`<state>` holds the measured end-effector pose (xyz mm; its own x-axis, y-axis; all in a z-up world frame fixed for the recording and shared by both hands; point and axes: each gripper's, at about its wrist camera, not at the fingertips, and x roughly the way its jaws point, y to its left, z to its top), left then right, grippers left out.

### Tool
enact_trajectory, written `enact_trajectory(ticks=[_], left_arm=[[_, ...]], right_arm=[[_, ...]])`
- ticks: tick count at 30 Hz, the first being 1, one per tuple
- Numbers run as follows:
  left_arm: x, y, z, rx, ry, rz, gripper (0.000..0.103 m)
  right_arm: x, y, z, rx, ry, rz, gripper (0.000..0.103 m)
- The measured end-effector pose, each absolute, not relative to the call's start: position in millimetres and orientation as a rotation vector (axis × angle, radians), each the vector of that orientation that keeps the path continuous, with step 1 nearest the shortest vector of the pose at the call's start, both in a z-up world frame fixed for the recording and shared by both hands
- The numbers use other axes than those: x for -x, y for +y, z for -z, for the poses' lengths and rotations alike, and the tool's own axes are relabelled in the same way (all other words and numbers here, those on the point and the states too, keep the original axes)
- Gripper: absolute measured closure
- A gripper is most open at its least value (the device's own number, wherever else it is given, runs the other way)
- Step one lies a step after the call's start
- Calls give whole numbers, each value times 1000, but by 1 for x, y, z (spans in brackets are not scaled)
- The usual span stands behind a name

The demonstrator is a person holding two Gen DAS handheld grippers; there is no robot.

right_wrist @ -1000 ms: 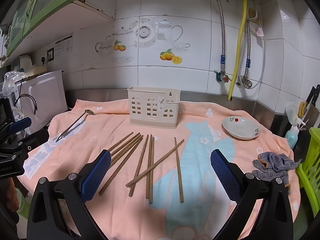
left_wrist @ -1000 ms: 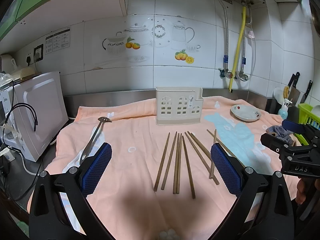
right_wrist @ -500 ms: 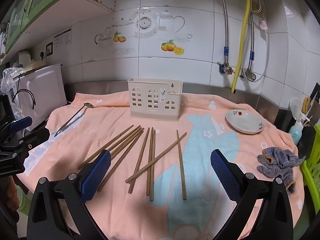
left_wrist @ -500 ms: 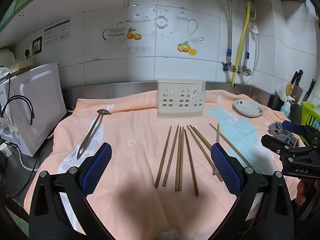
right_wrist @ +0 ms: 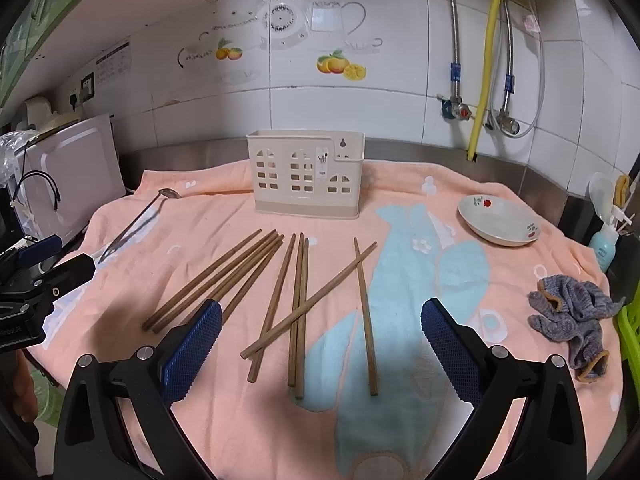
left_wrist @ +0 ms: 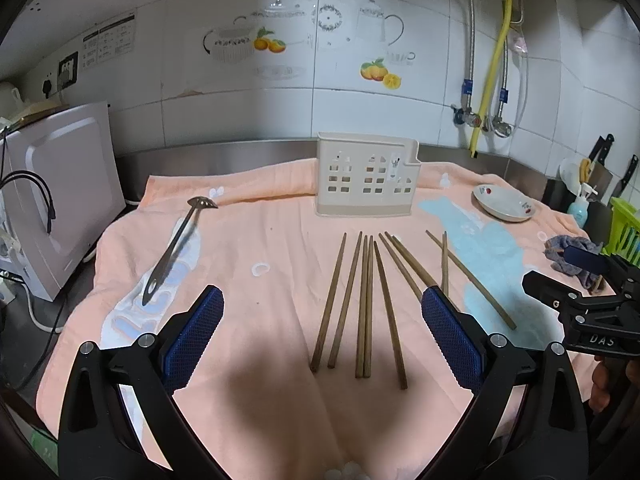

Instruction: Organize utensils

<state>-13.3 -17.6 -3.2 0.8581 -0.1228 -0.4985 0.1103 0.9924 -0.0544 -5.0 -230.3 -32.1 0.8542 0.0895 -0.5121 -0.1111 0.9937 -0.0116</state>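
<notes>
Several brown wooden chopsticks [left_wrist: 366, 300] lie fanned out on a peach towel [left_wrist: 260, 240]; they also show in the right wrist view [right_wrist: 298, 308]. A beige plastic utensil holder [left_wrist: 366, 180] stands upright behind them, also in the right wrist view [right_wrist: 306, 174]. A metal slotted spoon [left_wrist: 176, 244] lies on the left of the towel, also in the right wrist view [right_wrist: 132, 226]. My left gripper [left_wrist: 322, 330] is open and empty above the near ends of the chopsticks. My right gripper [right_wrist: 320, 340] is open and empty above the chopsticks.
A white dish [right_wrist: 498, 226] sits at the right of the towel. A grey rag [right_wrist: 572, 318] lies near the right edge. A white appliance [left_wrist: 60, 184] stands at the left. A green rack [left_wrist: 624, 232] and knives [left_wrist: 604, 160] are at the far right.
Both grippers have moved forward and lower toward the chopsticks, which now look larger. Nothing on the towel has moved.
</notes>
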Motion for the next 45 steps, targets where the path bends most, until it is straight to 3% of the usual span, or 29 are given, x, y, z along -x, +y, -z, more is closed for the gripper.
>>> enact_trajectory(ticks=[22,26,45], left_arm=[[-28,-12,31,57,627,115,5],[-35,-12,37,60,644,120,5],[-63,-6,55,90,686,173,5]], right_arm=[[-43,-245,69,40,666,-91,9],[-54,-248,76,34,701,-91,20],[-82,-245,90,16,768,-65,41]])
